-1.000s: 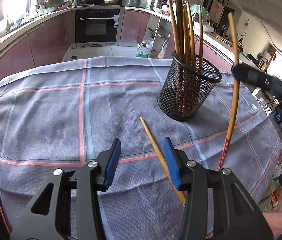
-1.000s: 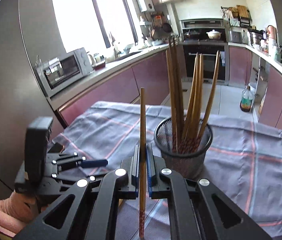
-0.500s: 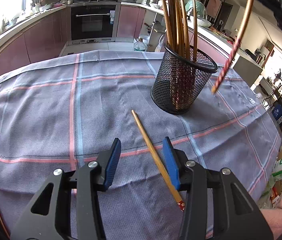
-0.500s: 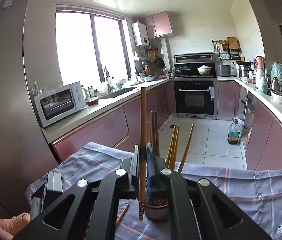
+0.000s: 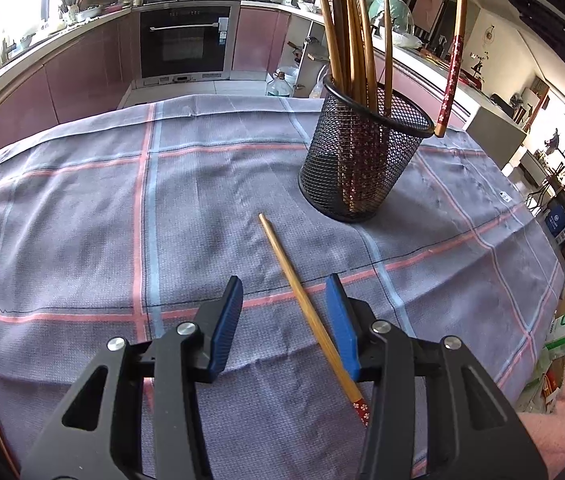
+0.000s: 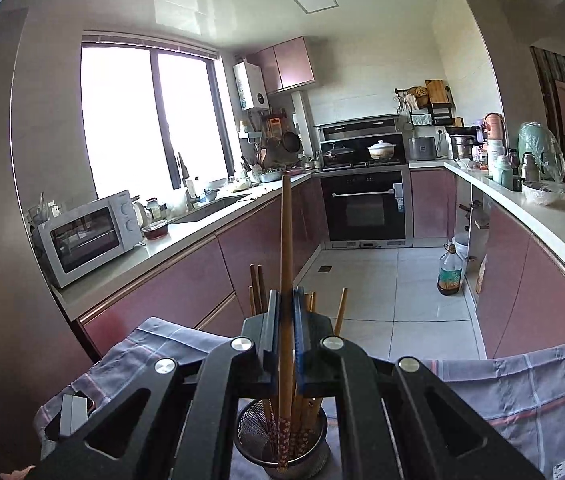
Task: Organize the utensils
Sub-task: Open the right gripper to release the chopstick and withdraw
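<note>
A black mesh holder stands on the checked cloth with several wooden chopsticks upright in it. My right gripper is shut on one chopstick and holds it upright over the holder; in the left wrist view that chopstick hangs with its red patterned end at the holder's right rim. My left gripper is open just above the cloth. A loose chopstick lies on the cloth and runs between its fingers, close to the right one.
The grey cloth with red and blue lines covers the whole table. Its right edge drops off toward clutter on the floor. Kitchen counters, an oven and a microwave stand beyond the table.
My right gripper has risen and moved over the holder, carrying its chopstick upright; the red end now hangs at the holder's rim. My left gripper has stayed open over the loose chopstick.
</note>
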The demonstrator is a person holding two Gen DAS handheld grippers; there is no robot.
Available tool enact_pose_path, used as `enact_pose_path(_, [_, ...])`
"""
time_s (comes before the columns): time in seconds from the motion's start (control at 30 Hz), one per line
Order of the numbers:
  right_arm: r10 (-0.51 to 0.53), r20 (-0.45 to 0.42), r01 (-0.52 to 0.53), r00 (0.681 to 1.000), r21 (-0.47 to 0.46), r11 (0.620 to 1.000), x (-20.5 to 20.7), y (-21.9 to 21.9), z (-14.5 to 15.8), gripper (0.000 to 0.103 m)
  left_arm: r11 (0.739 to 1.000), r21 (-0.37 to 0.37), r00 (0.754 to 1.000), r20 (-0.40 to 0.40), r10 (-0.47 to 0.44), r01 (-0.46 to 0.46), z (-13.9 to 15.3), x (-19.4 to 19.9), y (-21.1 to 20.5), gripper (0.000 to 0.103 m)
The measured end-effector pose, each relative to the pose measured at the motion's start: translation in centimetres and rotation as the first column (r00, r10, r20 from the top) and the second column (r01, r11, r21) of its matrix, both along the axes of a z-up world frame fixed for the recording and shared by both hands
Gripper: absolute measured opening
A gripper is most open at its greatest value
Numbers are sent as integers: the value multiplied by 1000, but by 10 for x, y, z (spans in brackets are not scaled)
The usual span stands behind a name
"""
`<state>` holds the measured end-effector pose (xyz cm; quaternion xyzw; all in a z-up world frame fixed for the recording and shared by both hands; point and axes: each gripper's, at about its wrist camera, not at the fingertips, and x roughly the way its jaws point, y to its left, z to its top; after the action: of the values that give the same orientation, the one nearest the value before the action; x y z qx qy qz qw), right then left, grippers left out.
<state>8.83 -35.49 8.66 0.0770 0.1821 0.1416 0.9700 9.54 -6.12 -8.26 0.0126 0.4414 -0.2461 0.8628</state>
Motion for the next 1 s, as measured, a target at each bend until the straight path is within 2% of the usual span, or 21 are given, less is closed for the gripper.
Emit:
enact_pose_path(0.33, [-31,33,31,999,-2,1000,4,3,5,5,1000,-1,1000,-4,-2,2,-2,0,-2,42])
enact_pose_path(0.53, [-24,-20,24,1000,-20,1000,16,7,-14,5,1000,5,1000,-5,-13,13,-2,-1,-4,40])
enact_pose_path(0.83, [17,-165,-29,986,-66,997,27,19,-52,5,999,4,999,-17,-47,47,-5,-4,-9,36])
enact_pose_path(1.0, [17,-200,-30,980,-60,998,28,17,-60,6,999,5,998,-32,-54,54,-8,-3,-11,35])
